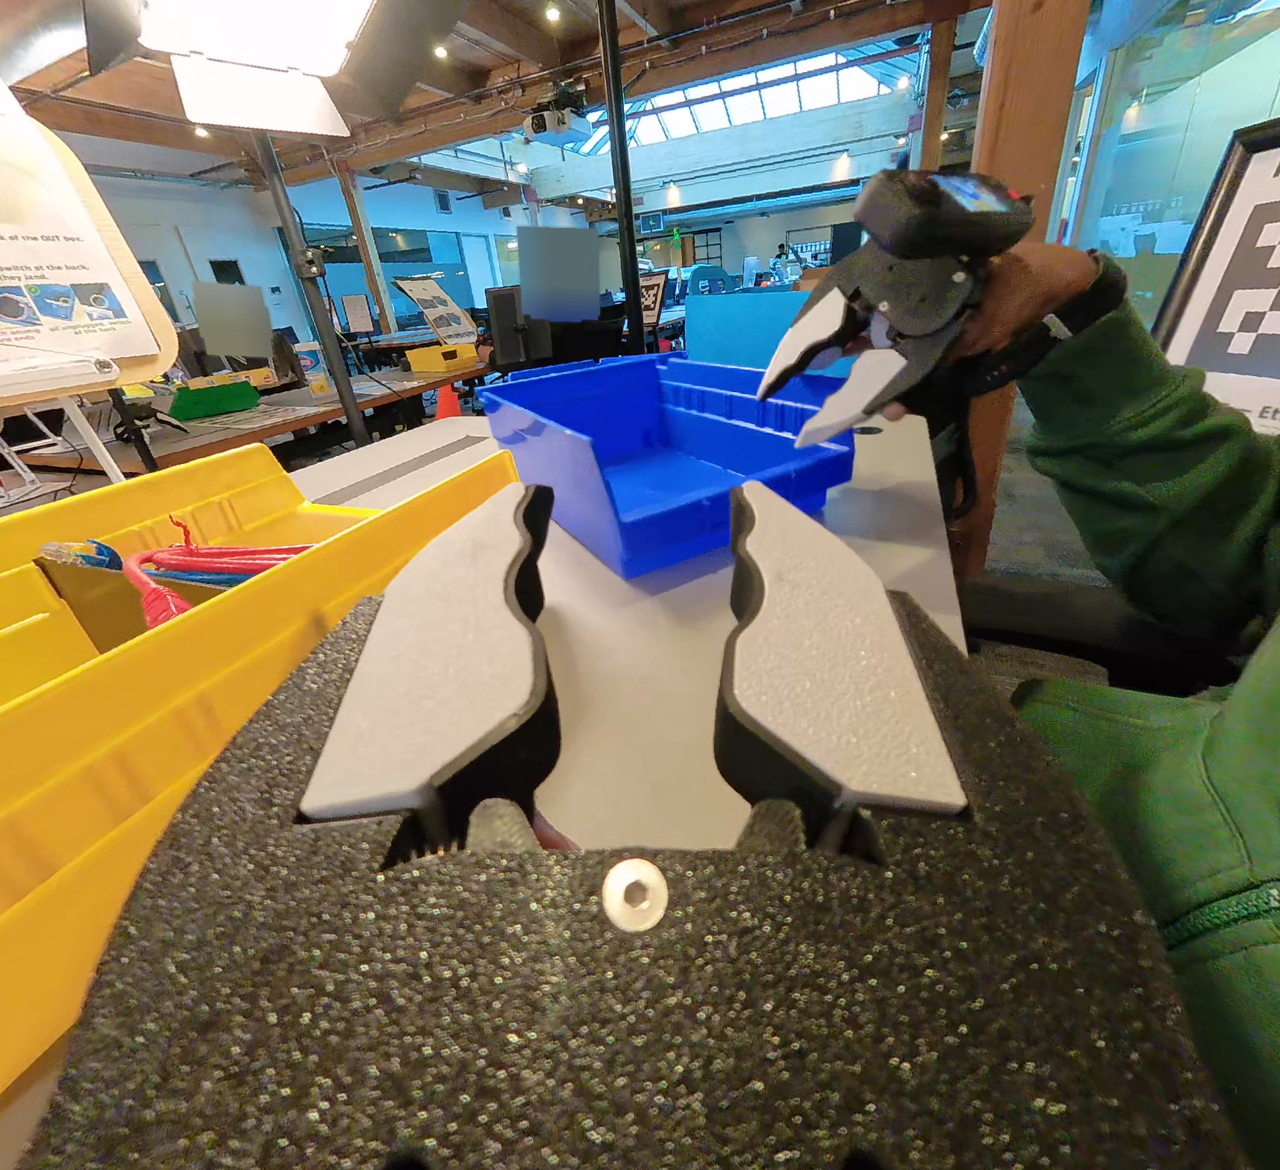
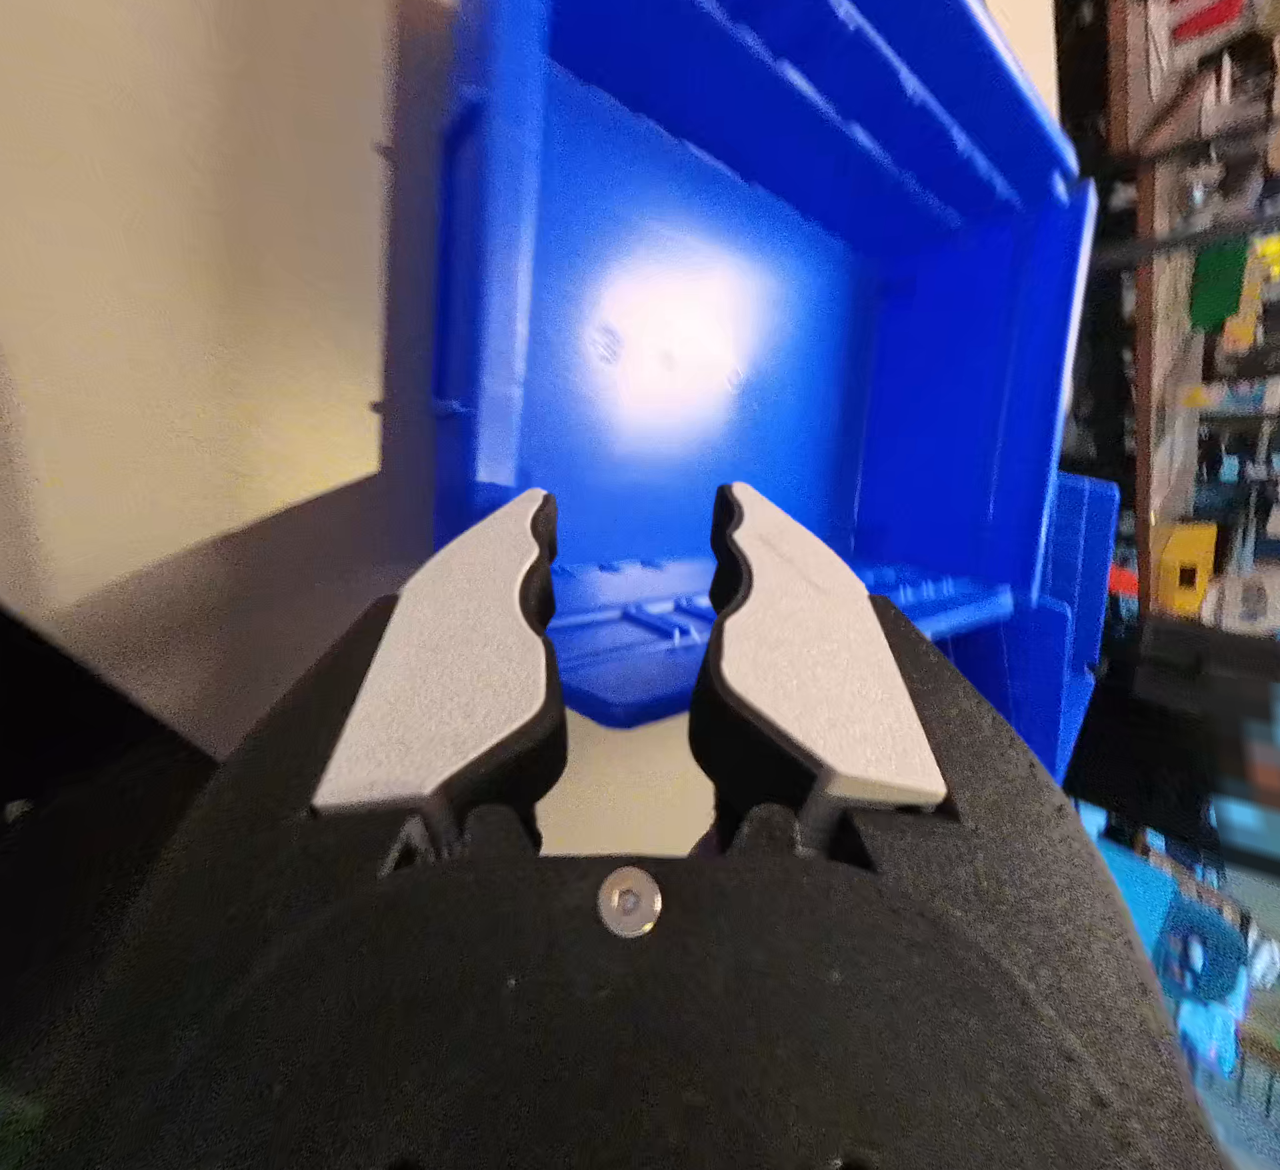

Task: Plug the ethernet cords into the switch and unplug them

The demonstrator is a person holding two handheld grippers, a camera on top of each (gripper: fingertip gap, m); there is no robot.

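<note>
Both grippers gape empty: left gripper before the blue bin's near wall, yellow bin beside; right gripper above its open rim, touching nothing.

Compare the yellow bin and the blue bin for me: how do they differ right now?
The yellow bin holds red and blue cords; the blue bin shows nothing inside. The yellow bin sits nearer the left gripper, on its left side; the blue bin lies ahead, under the right gripper. Both are open-topped plastic bins on the table.
</note>
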